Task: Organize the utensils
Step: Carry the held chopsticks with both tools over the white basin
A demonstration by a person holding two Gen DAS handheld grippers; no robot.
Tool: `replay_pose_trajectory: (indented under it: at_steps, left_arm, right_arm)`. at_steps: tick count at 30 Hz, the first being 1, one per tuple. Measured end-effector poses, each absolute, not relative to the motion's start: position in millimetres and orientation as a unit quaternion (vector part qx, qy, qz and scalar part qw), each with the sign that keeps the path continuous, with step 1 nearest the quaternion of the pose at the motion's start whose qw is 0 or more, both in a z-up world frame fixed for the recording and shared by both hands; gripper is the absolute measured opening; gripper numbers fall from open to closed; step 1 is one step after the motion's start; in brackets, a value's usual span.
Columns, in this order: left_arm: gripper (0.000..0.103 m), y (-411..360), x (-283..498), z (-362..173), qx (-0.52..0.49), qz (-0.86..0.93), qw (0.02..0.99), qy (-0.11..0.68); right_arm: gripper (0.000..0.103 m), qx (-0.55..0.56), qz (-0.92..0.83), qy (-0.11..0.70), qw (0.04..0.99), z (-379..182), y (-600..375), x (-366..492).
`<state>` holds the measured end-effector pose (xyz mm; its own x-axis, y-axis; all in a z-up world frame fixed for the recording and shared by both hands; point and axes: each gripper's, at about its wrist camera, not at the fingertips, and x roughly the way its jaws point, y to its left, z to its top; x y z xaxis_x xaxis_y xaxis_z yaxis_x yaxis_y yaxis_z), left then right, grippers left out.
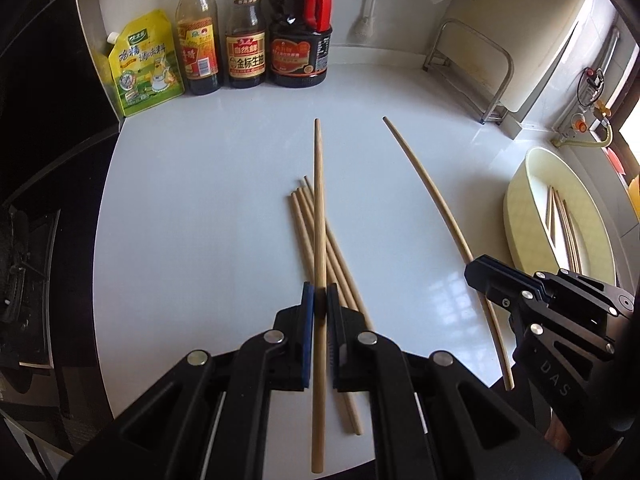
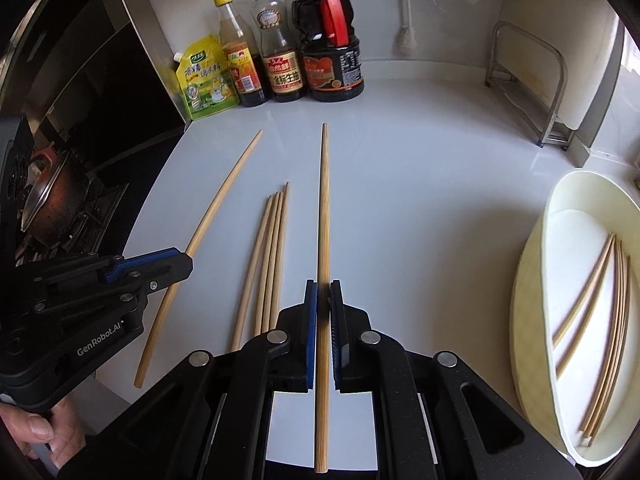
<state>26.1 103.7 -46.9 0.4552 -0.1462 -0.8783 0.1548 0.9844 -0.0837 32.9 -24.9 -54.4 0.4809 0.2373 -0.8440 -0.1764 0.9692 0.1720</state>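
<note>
Left wrist view, nearest first: my left gripper (image 1: pixel 320 300) has its fingers clenched on one chopstick (image 1: pixel 319 240), which runs from 6 o'clock straight up toward 12 and is lifted clear of the loose pile (image 1: pixel 320 248) of chopsticks lying on the white surface (image 1: pixel 200 200) just beneath it. At 3 to 4 o'clock I see my right gripper (image 1: pixel 486 276), fingers pinched on a second chopstick (image 1: pixel 432 196) that sweeps up toward 1 o'clock.

Right wrist view confirms that grasp: the stick sits between the pads and points dead ahead to 12. The cream oval tray (image 2: pixel 536 280) sits at 3 to 4 o'clock with several chopsticks (image 2: pixel 600 320) already lying inside. That is where I judge both held sticks belong, so the job looks partly done, with the pile remaining.

Farther back, at 11 to 12 o'clock, stand a yellow seasoning pouch (image 1: pixel 144 64) and three sauce bottles (image 1: pixel 248 32) against the wall, and a metal rack (image 1: pixel 472 68) at 1 to 2 o'clock.

My worries: each stick is held near its lower third, so the long free end may pivot in the fingers and swing if I turn quickly. Both grippers head for the same tray, so the sticks could cross or the right gripper could block my left. A low pass might clip the tray rim, or drag the pile out of line.
</note>
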Motion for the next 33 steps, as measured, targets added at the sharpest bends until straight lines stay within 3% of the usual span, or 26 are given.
replay_pose_trajectory:
  at_steps: [16, 33]
  left_arm:
    - [0.007, -32, 30, 3, 0.077, -0.215, 0.856, 0.465]
    - [0.007, -189, 44, -6, 0.169, -0.332, 0.813, 0.447]
  right_arm:
    - [0.006, 0.095, -0.001, 0.447, 0.89, -6, -163, -5]
    - [0.006, 0.178, -0.125, 0.448, 0.867, -26, -302, -39]
